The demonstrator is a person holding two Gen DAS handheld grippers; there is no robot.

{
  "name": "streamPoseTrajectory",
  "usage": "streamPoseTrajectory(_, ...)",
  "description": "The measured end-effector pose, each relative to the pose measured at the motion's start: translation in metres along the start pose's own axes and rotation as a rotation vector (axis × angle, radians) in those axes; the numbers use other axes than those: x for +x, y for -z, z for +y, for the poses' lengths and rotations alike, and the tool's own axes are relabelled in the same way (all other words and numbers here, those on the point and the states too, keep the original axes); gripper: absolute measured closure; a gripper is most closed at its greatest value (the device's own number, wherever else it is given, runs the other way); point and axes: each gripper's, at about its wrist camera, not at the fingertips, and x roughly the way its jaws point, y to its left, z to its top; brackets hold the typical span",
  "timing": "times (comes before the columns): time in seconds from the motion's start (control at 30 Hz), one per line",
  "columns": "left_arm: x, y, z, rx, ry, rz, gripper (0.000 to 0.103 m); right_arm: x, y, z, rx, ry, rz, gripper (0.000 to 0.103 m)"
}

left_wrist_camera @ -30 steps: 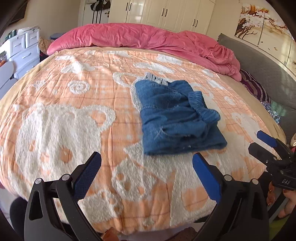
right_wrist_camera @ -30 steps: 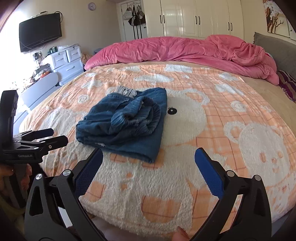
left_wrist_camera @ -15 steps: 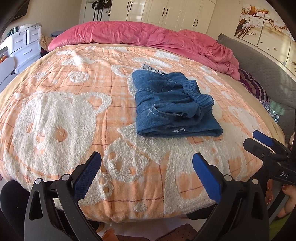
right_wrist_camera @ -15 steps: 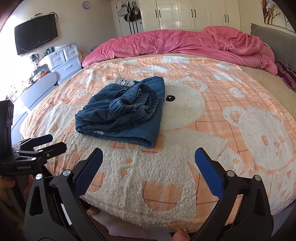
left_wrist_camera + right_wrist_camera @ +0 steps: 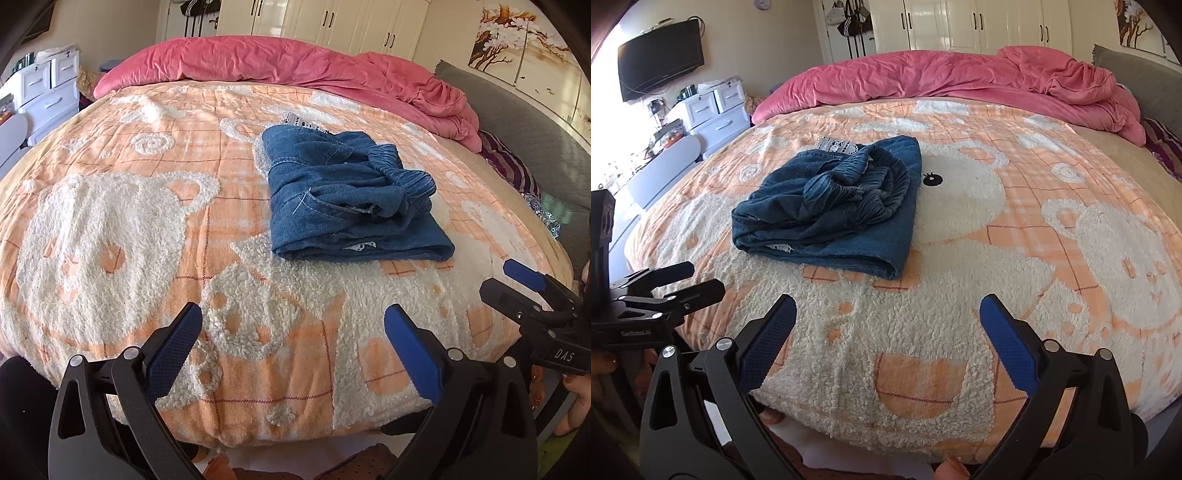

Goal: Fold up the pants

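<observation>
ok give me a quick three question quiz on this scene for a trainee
1. True or false: the left gripper is shut on the folded blue denim pants.
2. Which lies at the far end of the orange and white fleece bear blanket? A) crumpled pink duvet B) green towel C) brown pillow
3. Fill in: the right gripper is ____ and holds nothing.

Key:
1. False; its blue pads are spread and the pants lie apart on the blanket.
2. A
3. open
</observation>
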Motion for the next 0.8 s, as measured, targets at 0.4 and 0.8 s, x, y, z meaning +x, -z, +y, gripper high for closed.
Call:
streamPoseTrajectory(0.4, 0.001, -0.0002, 0.0, 0.001, -0.001, 0.004, 0.004, 0.0024, 0.0011, 0.0007, 0.003, -0.003, 0.012, 0.009)
streamPoseTrajectory(0.8, -0.0054, -0.002, -0.0013, 0.004, -0.002, -0.01, 0.004, 0.0024, 0.0017, 0.0, 0.007, 0.005, 0.018, 0.009)
